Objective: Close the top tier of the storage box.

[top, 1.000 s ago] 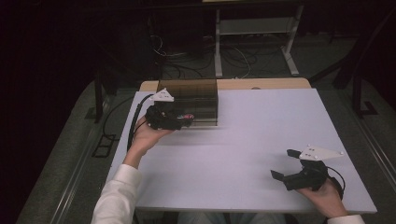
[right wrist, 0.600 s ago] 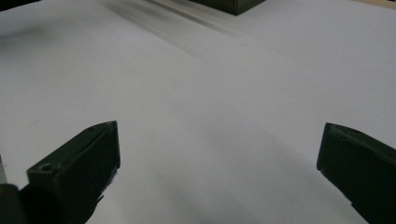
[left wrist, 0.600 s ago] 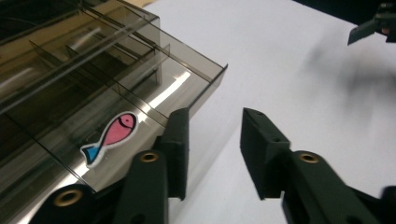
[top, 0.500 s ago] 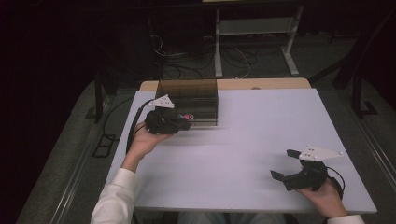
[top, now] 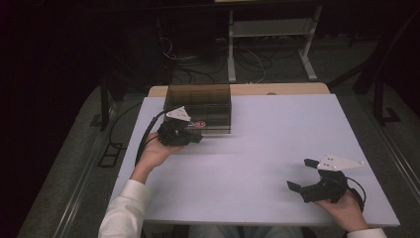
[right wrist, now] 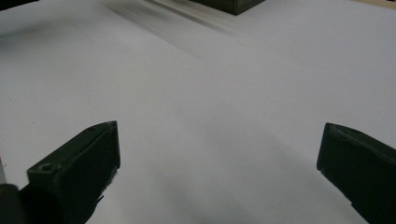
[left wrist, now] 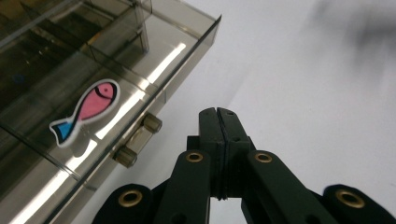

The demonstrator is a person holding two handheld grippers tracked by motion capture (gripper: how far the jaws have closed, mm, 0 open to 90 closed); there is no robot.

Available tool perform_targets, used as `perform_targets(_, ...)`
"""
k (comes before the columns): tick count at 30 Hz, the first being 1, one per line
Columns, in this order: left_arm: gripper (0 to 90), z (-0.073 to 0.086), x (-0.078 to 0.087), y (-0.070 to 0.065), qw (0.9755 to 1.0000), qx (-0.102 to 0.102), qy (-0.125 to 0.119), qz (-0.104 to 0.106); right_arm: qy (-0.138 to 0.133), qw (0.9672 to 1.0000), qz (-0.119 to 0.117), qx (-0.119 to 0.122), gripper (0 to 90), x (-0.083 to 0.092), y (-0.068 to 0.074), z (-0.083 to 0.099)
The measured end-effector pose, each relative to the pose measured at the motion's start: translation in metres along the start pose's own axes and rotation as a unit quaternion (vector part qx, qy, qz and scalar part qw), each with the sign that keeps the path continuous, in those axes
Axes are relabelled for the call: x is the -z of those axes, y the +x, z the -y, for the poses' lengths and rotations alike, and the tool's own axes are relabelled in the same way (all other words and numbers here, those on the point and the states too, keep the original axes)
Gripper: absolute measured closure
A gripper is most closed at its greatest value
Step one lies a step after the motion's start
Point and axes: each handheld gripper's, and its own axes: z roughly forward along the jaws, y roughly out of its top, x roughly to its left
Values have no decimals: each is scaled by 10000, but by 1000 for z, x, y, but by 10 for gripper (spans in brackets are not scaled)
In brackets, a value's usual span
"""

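While the high view puts the left gripper (top: 194, 137) at the front of the smoked plastic drawer box (top: 199, 106) near the table's (top: 277, 129) far edge, the left gripper view gives the detail: jaws have just been closing and now meet, nothing between them, tips just beside the drawer handle (left wrist: 138, 141), not on it. Fish sticker (left wrist: 86, 109) sits on the drawer front. Right gripper (top: 303, 174) rests near the front right corner, jaws wide apart, empty, well apart from the box.
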Motion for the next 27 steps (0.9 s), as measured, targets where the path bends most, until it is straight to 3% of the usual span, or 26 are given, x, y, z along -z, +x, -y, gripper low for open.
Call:
perform_targets(15,894,14,-9,4,9996,117,240,-46,1,10000,-3,-3,0,0,0,0)
perform_targets(27,893,18,-11,12,9989,249,283,-260,10,10000,-11,-4,0,0,0,0)
